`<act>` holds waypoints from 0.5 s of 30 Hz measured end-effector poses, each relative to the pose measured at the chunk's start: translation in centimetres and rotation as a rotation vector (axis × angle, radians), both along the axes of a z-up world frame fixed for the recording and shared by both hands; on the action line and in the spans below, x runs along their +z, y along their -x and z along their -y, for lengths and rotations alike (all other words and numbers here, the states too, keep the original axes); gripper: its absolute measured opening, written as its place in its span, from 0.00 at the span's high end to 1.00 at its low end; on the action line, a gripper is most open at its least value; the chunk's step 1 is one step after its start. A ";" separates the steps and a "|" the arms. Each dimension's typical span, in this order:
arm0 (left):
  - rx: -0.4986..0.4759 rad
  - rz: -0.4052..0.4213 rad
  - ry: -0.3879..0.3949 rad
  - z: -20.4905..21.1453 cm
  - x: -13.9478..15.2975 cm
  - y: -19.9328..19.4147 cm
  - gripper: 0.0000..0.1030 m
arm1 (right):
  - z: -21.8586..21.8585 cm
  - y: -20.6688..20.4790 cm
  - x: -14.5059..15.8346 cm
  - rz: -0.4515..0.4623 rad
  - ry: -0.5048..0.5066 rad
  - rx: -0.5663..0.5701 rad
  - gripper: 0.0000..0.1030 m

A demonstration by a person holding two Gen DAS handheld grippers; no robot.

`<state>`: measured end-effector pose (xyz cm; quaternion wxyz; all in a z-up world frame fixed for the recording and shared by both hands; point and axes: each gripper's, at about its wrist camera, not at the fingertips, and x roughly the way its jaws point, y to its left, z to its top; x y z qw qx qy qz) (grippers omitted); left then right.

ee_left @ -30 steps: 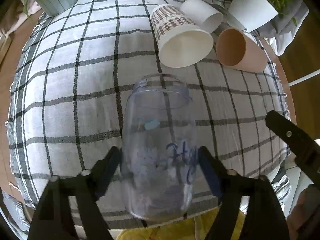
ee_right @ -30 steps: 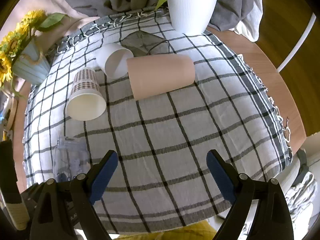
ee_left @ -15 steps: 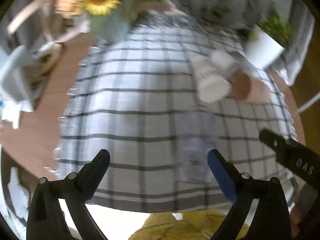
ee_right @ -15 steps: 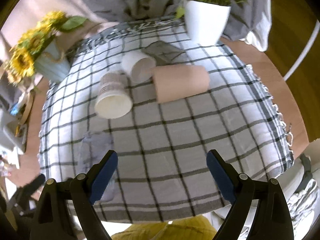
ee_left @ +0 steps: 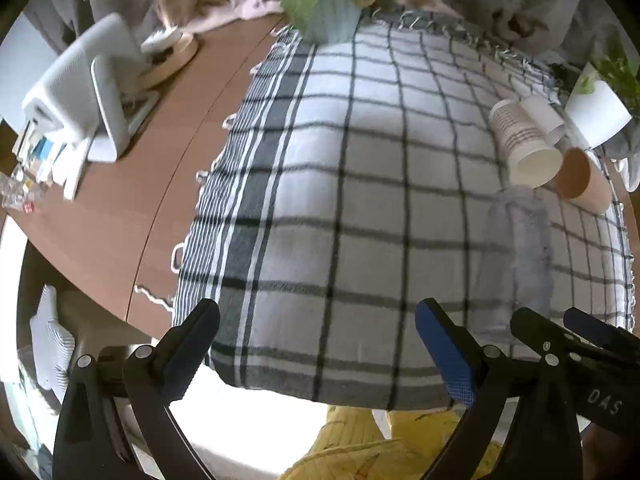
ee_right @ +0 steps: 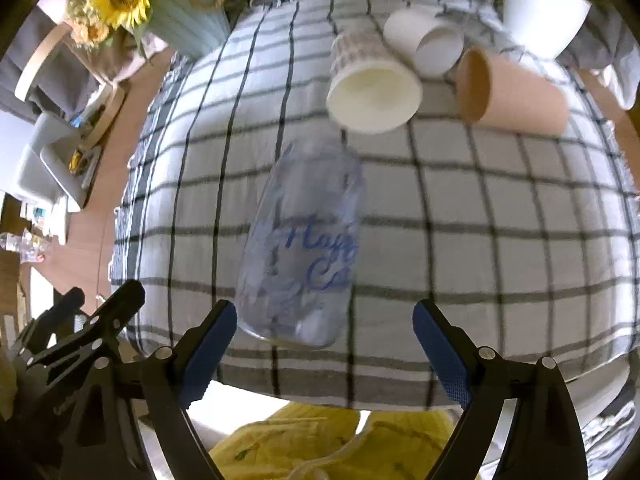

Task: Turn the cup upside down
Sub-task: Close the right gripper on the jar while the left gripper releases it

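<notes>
A clear glass cup with blue lettering (ee_right: 304, 248) lies on its side on the checked cloth (ee_right: 500, 208), base towards me; it looks blurred in the left wrist view (ee_left: 518, 256). My right gripper (ee_right: 320, 354) is open just in front of its base, not touching it. My left gripper (ee_left: 316, 350) is open and empty at the cloth's near edge, left of the cup. The right gripper's fingers (ee_left: 560, 344) show at the lower right of the left wrist view.
A patterned paper cup (ee_right: 372, 88), a white cup (ee_right: 428, 42) and a tan cup (ee_right: 508, 94) lie on their sides behind the glass. A white plant pot (ee_right: 544, 8) and a sunflower vase (ee_right: 180, 16) stand at the back. A white device (ee_left: 84, 92) sits on the wooden table.
My left gripper let go of the glass cup and swung away to the left. My right gripper moved left and now faces the cup's base.
</notes>
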<state>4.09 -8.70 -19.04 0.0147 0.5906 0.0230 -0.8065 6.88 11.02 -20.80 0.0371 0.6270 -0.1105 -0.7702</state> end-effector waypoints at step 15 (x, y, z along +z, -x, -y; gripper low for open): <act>0.002 0.016 0.026 1.0 -1.3 -0.6 0.03 | 1.8 0.8 -2.0 -0.018 0.053 0.007 0.26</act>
